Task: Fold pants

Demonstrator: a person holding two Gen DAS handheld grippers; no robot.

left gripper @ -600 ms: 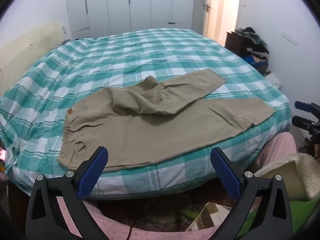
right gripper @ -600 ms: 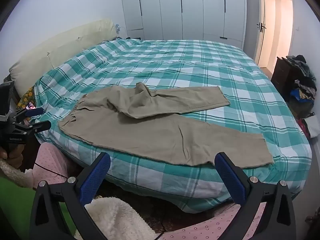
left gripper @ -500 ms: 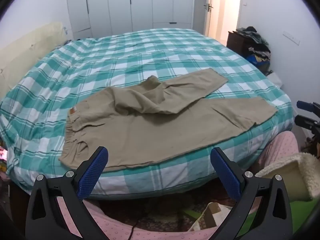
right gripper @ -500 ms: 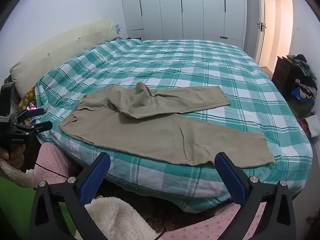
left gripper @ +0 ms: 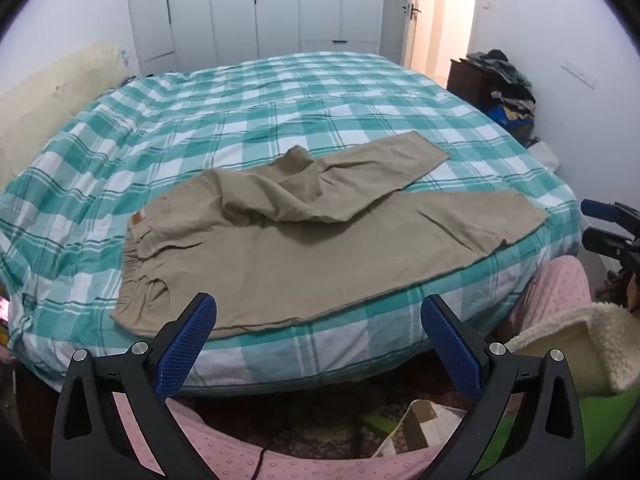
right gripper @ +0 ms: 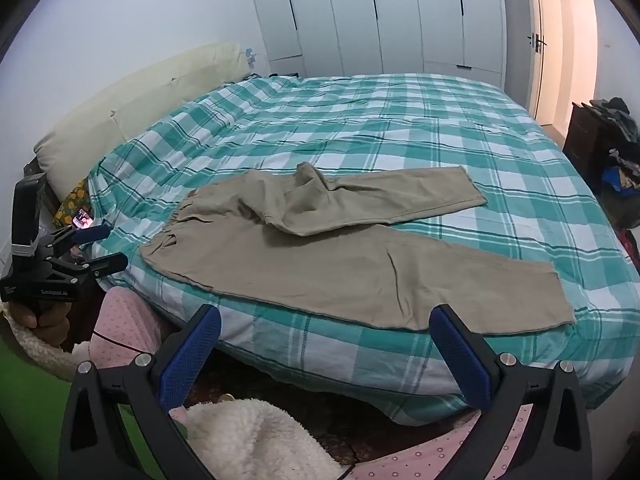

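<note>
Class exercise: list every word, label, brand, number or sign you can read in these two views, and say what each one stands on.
No text can be read with certainty.
White lettering on the left tool, on the black frame: too small and blurred.
Small tan patch at the waistband of the pants: too small to show any wording.
Lit phone screen beside the bed: blurred, nothing legible.
</note>
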